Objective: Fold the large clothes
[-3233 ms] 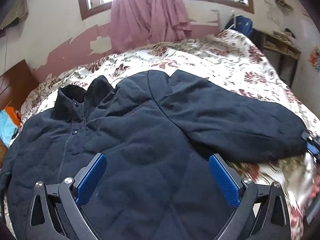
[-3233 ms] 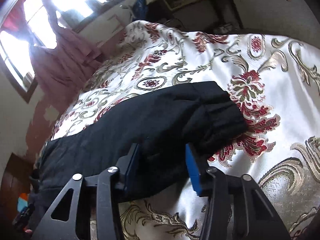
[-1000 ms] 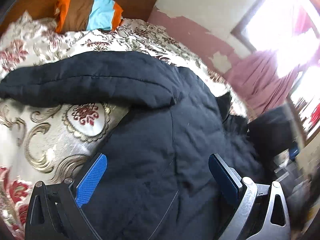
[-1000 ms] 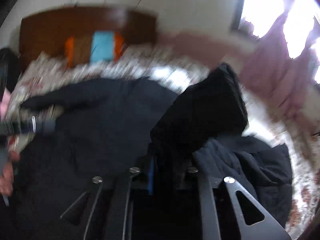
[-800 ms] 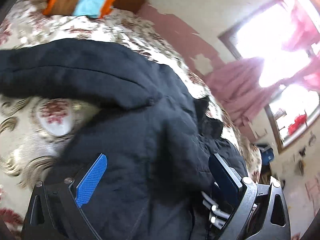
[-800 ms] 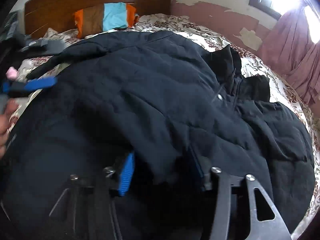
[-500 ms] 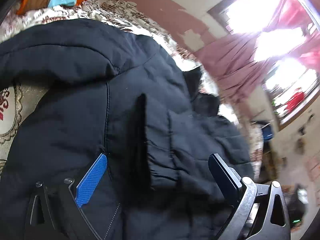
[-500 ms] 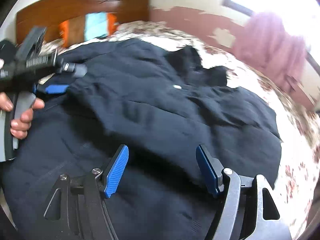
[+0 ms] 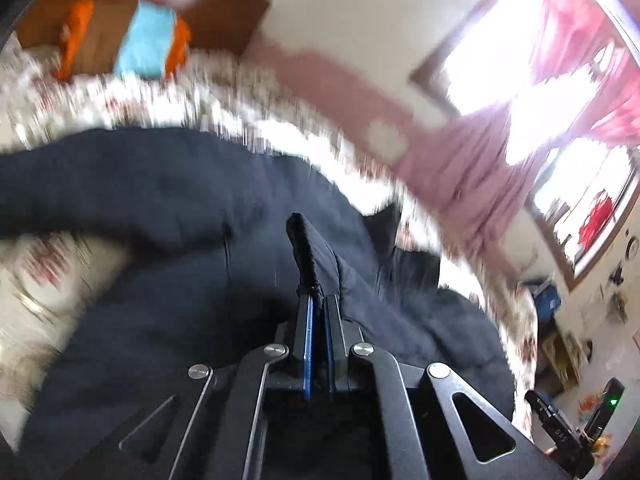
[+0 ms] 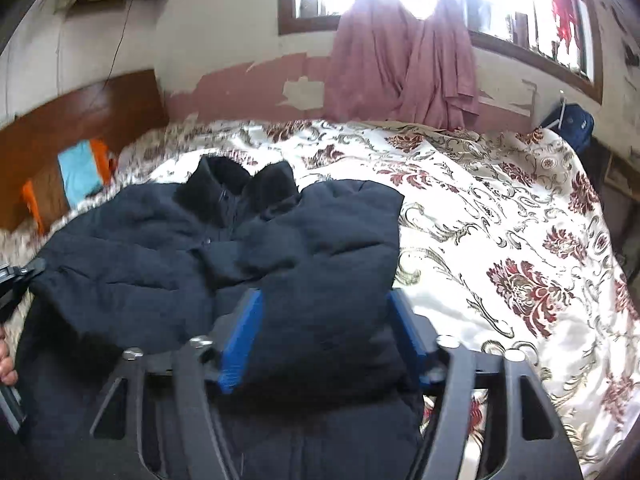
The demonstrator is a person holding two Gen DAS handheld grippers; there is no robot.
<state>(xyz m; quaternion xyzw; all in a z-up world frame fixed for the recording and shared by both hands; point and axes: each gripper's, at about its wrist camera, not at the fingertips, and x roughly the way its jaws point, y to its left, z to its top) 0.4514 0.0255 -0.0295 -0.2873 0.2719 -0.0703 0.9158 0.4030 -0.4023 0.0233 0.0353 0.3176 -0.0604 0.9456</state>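
On the bed with its white, red-flowered satin cover (image 10: 500, 216) lies the dark navy quilted jacket (image 10: 192, 248). Left claw (image 9: 318, 304) has just closed, pinching a ridge of jacket fabric. Right claw (image 10: 326, 316) half-wide, has just been closing; jacket between its pads, ungripped.

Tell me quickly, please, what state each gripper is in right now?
Left gripper: just closed, pinching a fold of the dark jacket.
Right gripper: open, jaws just narrowing, astride the jacket's folded side, gripping nothing.

The dark navy quilted jacket (image 10: 248, 264) lies collar-up on the floral bedspread (image 10: 500, 216), one sleeve folded across its front.
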